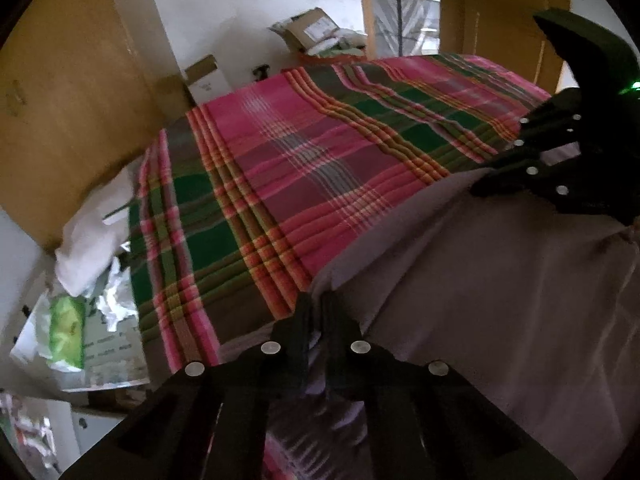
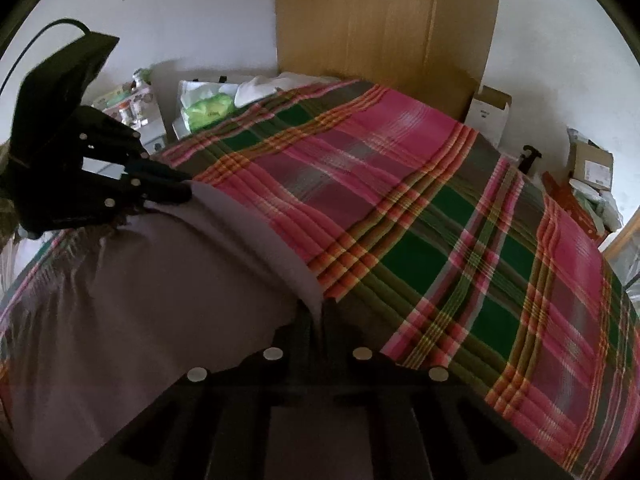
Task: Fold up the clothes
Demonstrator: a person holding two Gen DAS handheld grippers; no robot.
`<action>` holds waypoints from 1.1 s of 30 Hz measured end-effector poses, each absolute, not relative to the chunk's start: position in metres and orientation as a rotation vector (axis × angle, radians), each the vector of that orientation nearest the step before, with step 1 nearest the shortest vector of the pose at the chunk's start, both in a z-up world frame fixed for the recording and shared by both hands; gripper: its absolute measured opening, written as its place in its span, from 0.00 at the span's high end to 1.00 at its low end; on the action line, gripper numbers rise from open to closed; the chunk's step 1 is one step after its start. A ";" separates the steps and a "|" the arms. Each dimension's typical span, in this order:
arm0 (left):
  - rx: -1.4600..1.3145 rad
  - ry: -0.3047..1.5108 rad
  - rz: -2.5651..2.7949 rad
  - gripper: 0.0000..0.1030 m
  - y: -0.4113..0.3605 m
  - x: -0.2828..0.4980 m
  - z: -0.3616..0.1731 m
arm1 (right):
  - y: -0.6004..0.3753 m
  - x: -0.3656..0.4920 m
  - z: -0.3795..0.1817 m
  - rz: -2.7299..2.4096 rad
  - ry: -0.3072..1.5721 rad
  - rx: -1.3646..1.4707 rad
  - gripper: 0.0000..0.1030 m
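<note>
Left gripper (image 1: 318,300) pinches edge of mauve garment (image 1: 500,300), fingers pressed together on cloth. Garment lies on pink-green plaid bedspread (image 1: 280,184), stretched between both tools. Right gripper (image 2: 318,308) clamps opposite edge same way. Print on boxes beyond bed blurred, unreadable.

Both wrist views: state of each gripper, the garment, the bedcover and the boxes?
left gripper: shut on the garment's edge
right gripper: shut on the same edge
mauve garment: spread out, far edge pinched at two points
plaid bedcover: lying flat, partly covered by the garment
white box: flap open
cardboard box: open
</note>
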State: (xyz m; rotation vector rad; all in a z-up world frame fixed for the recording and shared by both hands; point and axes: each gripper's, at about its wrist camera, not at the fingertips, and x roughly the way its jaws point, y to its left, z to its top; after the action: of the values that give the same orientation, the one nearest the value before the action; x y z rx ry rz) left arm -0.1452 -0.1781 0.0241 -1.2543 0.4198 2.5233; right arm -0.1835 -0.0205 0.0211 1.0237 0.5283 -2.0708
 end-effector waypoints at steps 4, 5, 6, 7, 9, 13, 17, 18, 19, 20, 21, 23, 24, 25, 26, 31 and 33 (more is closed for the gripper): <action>-1.183 0.384 2.597 0.96 -0.180 -0.133 0.037 | -0.016 -0.164 0.037 -2.102 0.522 0.975 0.95; -1.162 0.371 2.613 0.96 -0.180 -0.129 0.041 | -0.014 -0.159 0.042 -2.113 0.520 0.961 0.95; -1.146 0.364 2.625 0.96 -0.179 -0.125 0.045 | -0.013 -0.153 0.047 -2.124 0.518 0.947 0.95; -1.133 0.364 2.635 0.96 -0.178 -0.119 0.049 | -0.011 -0.147 0.053 -2.136 0.516 0.930 0.95; -1.106 0.364 2.654 0.96 -0.176 -0.109 0.056 | -0.008 -0.133 0.063 -2.159 0.515 0.895 0.95; -1.047 0.372 2.692 0.96 -0.171 -0.081 0.071 | -0.003 -0.105 0.076 -2.194 0.524 0.851 0.95; -0.987 0.381 2.729 0.96 -0.166 -0.053 0.085 | 0.002 -0.076 0.085 -2.216 0.537 0.822 0.95; -0.973 0.382 2.737 0.96 -0.165 -0.046 0.088 | 0.004 -0.068 0.087 -2.224 0.543 0.811 0.95; -0.963 0.383 2.741 0.96 -0.164 -0.040 0.090 | 0.005 -0.059 0.089 -2.233 0.549 0.799 0.95; -0.952 0.384 2.745 0.96 -0.163 -0.033 0.093 | 0.006 -0.052 0.091 -2.243 0.552 0.790 0.95; -0.940 0.386 2.749 0.96 -0.162 -0.026 0.095 | 0.008 -0.044 0.094 -2.252 0.551 0.782 0.95; -0.920 0.387 2.758 0.96 -0.160 -0.013 0.098 | 0.010 -0.030 0.097 -2.266 0.548 0.765 0.95; -0.917 0.383 2.765 0.96 -0.161 -0.006 0.099 | 0.011 -0.024 0.099 -2.270 0.544 0.759 0.95; -0.914 0.378 2.772 0.96 -0.161 0.000 0.099 | 0.012 -0.017 0.100 -2.273 0.544 0.752 0.95; -0.910 0.374 2.779 0.96 -0.162 0.006 0.100 | 0.013 -0.010 0.101 -2.276 0.549 0.744 0.95; -0.892 0.351 2.814 0.96 -0.165 0.038 0.101 | 0.014 0.019 0.104 -2.311 0.576 0.715 0.95; -0.885 0.342 2.827 0.96 -0.166 0.050 0.102 | 0.016 0.030 0.104 -2.328 0.581 0.708 0.95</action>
State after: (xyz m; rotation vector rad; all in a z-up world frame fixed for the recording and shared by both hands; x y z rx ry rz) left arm 0.0501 -0.1659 0.1021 -0.8848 0.3419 2.8275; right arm 0.0304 0.0156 0.1036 0.7081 0.5806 -2.3279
